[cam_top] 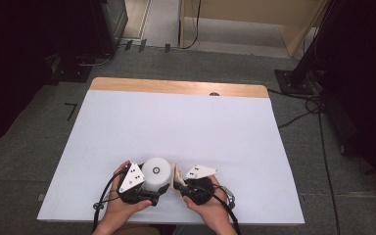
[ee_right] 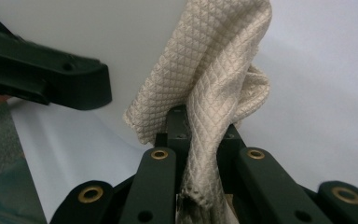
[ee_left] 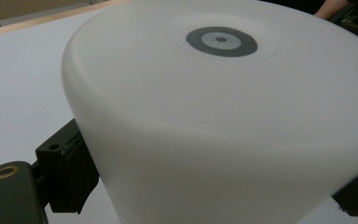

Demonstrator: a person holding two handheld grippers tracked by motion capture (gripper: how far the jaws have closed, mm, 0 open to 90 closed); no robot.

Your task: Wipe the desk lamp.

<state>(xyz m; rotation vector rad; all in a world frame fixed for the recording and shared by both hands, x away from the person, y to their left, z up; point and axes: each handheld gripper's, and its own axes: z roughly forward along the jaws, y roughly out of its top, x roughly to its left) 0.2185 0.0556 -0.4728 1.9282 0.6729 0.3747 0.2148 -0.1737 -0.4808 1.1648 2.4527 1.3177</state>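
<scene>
High view: near the middle of the table's (cam_top: 176,122) near edge, a person holds two grippers on either side of a white round container (cam_top: 156,172). The container stands upside down on the white table cover, its flat base up, with a small dark ring mark at the centre of that base. The left gripper (cam_top: 149,193) sits at the container's left and near side, its grey three-cornered plate tilted against the container's rim. The right gripper (cam_top: 180,185) is just to the container's right, with a beige cloth (cam_top: 178,172) standing up between it and the container's wall.

In the left gripper view, the container (ee_left: 223,121) spans the space between the two black jaws; the left pad presses against its lower wall and the right pad shows at the frame's lower right corner against the other side, so this gripper is clamped on the container.

In the right gripper view, the cloth (ee_right: 214,93), a quilted diamond-pattern fabric, is pinched between the right gripper's (ee_right: 200,140) jaws, which are drawn together on it. The cloth bunches upward from the jaws and lies against the container's (ee_right: 98,32) white wall. One black jaw of the left gripper crosses that view's upper left, touching the container.
</scene>
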